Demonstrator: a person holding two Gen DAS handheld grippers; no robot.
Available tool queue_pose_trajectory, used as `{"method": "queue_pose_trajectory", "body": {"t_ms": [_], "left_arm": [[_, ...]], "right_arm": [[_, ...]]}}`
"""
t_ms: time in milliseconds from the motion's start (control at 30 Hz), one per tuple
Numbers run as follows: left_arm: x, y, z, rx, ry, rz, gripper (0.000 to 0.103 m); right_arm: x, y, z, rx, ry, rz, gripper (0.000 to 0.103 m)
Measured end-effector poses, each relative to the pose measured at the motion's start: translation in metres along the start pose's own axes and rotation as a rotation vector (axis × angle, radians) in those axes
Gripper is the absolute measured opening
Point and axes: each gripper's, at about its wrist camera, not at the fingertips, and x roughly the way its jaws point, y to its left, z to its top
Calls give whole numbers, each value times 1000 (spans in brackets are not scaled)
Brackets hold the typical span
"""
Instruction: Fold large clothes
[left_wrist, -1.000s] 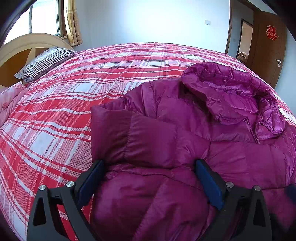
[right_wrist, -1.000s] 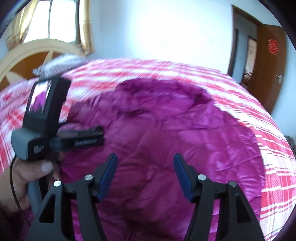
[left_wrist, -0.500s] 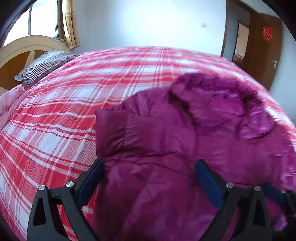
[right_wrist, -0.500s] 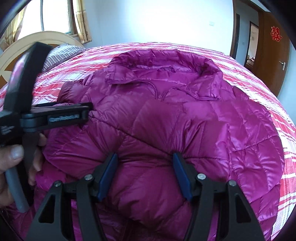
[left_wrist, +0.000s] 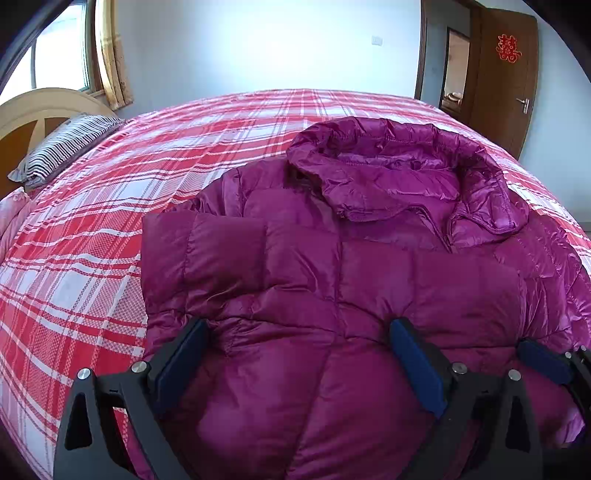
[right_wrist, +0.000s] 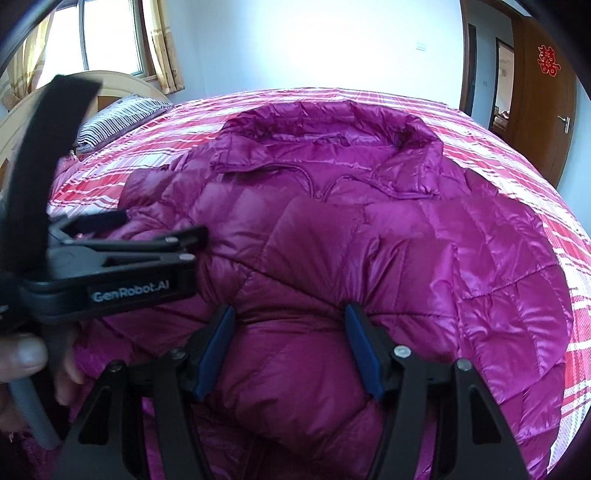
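A large magenta down jacket (left_wrist: 369, 266) lies on the red plaid bed (left_wrist: 110, 229), hood (left_wrist: 399, 177) at the far end, one sleeve folded across its chest. My left gripper (left_wrist: 299, 350) is open, its blue-padded jaws spread over the puffy near part of the jacket. My right gripper (right_wrist: 291, 339) is also open, jaws pressed against a bulge of the jacket (right_wrist: 351, 240). The left gripper's body (right_wrist: 110, 269) shows at the left of the right wrist view, with a hand on its handle. A right fingertip (left_wrist: 539, 358) shows at the right edge of the left wrist view.
A striped pillow (left_wrist: 62, 147) lies by the wooden headboard (left_wrist: 33, 114) at the far left. A window with curtains (left_wrist: 110, 55) is behind it. A brown door (left_wrist: 502, 77) stands at the far right. Plaid bedspread lies left of the jacket.
Both grippers have shifted toward the near part of the jacket and settled. The right gripper's view has swung from blurred to steady, its jaws now pressing into the fabric.
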Motion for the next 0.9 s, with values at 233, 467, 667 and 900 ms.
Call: {"method": "queue_pose_trajectory", "body": {"t_ms": [233,467,667,900], "left_arm": [[6,-1,-3,3,11,9,102],[9,-2,-2,2,22,6,102],[10,-2,-2,0,23,4,102],[10,2,-3,-18,17,-16,102]], "right_arm": [[0,-1,1,0,10,17,66],[0,-2,4,-15,33,38,67],[-1,-2,8,-87,86,78,69],[-40,-37,45,-152,30,136,79]]}}
